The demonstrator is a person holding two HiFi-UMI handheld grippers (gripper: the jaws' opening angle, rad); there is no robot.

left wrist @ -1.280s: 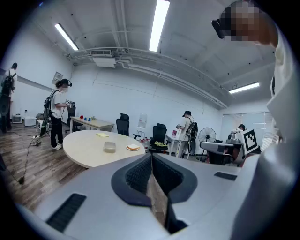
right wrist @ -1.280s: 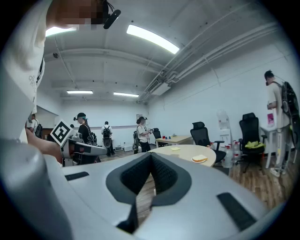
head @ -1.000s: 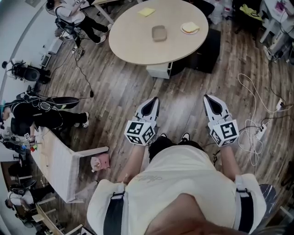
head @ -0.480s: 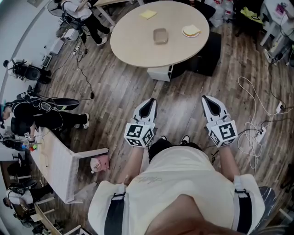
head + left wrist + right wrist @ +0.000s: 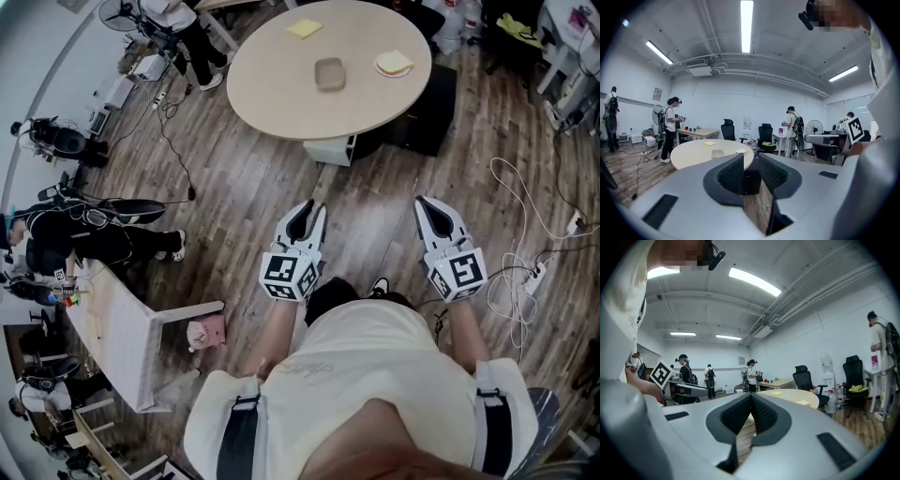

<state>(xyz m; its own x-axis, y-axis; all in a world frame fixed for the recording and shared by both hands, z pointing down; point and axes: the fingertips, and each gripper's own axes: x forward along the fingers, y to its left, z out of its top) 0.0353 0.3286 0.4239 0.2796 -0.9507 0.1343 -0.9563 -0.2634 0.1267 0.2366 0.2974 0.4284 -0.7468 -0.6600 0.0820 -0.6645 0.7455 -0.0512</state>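
Round light-wood table [image 5: 281,94] at top of head view, on a white block base [image 5: 330,148]. Lying on it, well apart: yellow note pad [image 5: 304,28] near far edge, grey shallow tray [image 5: 329,73] about mid-top, plate with a sandwich [image 5: 394,64] toward right rim. Below, brown plank floor [image 5: 234,206]. Directly on floor: black cabinet [image 5: 427,94] just beside table, white cable tangle [image 5: 517,281] at right, thin black cable [image 5: 178,159] at left.

White cables [image 5: 516,279] trail across the wood floor [image 5: 234,187]; black office chairs [image 5: 765,133] stand beyond.
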